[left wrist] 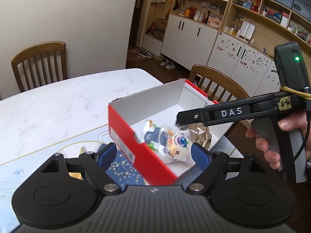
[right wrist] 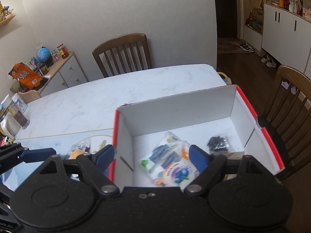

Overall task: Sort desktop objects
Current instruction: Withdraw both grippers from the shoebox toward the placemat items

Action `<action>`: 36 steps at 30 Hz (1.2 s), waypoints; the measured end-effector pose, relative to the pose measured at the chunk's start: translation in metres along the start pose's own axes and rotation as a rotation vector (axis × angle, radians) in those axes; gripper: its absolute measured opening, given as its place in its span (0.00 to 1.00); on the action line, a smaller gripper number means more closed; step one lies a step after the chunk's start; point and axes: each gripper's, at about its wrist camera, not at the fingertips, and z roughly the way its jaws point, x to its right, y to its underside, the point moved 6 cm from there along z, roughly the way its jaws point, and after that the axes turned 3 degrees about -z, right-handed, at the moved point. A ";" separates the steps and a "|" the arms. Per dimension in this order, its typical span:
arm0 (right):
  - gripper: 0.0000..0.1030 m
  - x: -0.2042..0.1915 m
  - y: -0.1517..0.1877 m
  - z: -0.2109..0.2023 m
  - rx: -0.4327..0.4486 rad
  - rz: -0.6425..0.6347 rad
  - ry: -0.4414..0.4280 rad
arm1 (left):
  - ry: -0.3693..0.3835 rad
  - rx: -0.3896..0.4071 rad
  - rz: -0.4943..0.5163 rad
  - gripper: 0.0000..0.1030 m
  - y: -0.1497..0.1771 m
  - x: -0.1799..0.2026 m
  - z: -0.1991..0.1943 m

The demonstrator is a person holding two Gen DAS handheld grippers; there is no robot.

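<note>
Chairs (right wrist: 122, 54) behind table (right wrist: 116, 97), box (right wrist: 175, 104) nearest

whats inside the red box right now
Inside the red box: overlapping snack packets, a small bag of black bits and a crumpled gold wrapper. Anything beneath the packets is hidden.
</note>
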 end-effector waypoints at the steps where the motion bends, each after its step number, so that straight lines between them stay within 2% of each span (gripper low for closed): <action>1: 0.82 -0.004 0.001 -0.001 0.002 0.003 -0.002 | 0.002 0.000 -0.001 0.81 0.002 -0.004 -0.003; 10: 0.82 -0.043 0.012 -0.003 0.015 0.006 0.009 | 0.010 -0.006 -0.019 0.82 0.017 -0.037 -0.026; 21: 0.83 -0.093 0.022 -0.001 0.049 -0.023 -0.026 | -0.005 -0.011 -0.021 0.84 0.037 -0.078 -0.048; 25: 0.84 -0.110 0.025 0.004 0.049 -0.038 -0.017 | -0.016 -0.011 -0.028 0.94 0.044 -0.096 -0.053; 36: 0.84 -0.148 0.039 0.026 0.014 -0.067 -0.016 | -0.067 -0.017 -0.074 1.00 0.065 -0.146 -0.064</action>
